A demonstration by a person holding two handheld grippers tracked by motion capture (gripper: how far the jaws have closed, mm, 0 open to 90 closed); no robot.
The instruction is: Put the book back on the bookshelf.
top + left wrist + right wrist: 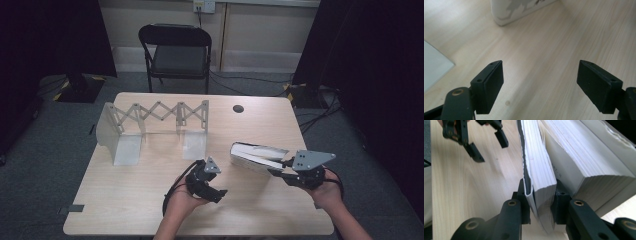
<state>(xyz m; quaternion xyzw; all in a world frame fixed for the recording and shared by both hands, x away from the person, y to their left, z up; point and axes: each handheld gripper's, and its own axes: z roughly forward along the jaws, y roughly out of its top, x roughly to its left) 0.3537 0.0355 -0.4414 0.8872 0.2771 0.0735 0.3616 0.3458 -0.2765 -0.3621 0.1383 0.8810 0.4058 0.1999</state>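
Observation:
A thick white book lies on the wooden table, right of centre. My right gripper comes at its near end and is shut on it. In the right gripper view the jaws clamp the cover and a sheaf of pages, split away from the rest of the book's pages. My left gripper hovers low over the table just left of the book, jaws open and empty. The book's corner shows ahead of it.
An expanding bookrack with scissor links and shiny end plates stands at the back left of the table. A cable hole sits near the far edge. A black folding chair stands beyond the table.

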